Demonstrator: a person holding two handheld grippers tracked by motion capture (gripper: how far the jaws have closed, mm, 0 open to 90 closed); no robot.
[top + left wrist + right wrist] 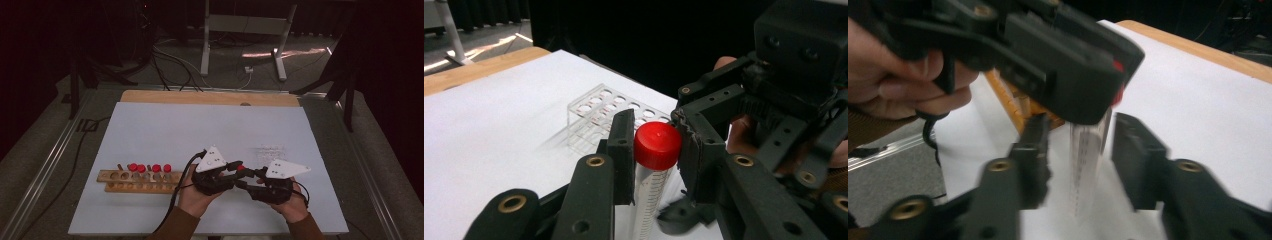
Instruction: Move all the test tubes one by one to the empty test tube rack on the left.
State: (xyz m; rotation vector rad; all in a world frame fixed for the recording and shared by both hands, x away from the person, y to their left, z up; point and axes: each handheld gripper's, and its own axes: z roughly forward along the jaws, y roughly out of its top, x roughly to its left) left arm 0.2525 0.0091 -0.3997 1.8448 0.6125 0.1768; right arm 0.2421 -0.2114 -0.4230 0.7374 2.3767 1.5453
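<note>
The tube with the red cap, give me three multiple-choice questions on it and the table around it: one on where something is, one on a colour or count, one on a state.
1. Where does the wooden rack lie in the high view?
A. left of both hands
B. right of both hands
C. at the far edge of the table

2. What colour is the cap on the tube between the tools?
A. blue
B. red
C. white

3. How does the left tool stand to that tube?
A. closed on its cap
B. wide open, away from it
C. resting on the wooden rack

Answers:
1 A, the rack sits left of the hands, near the front edge.
2 B, the cap shows plainly red in the left gripper view.
3 A, both pads press the cap's sides there.
</note>
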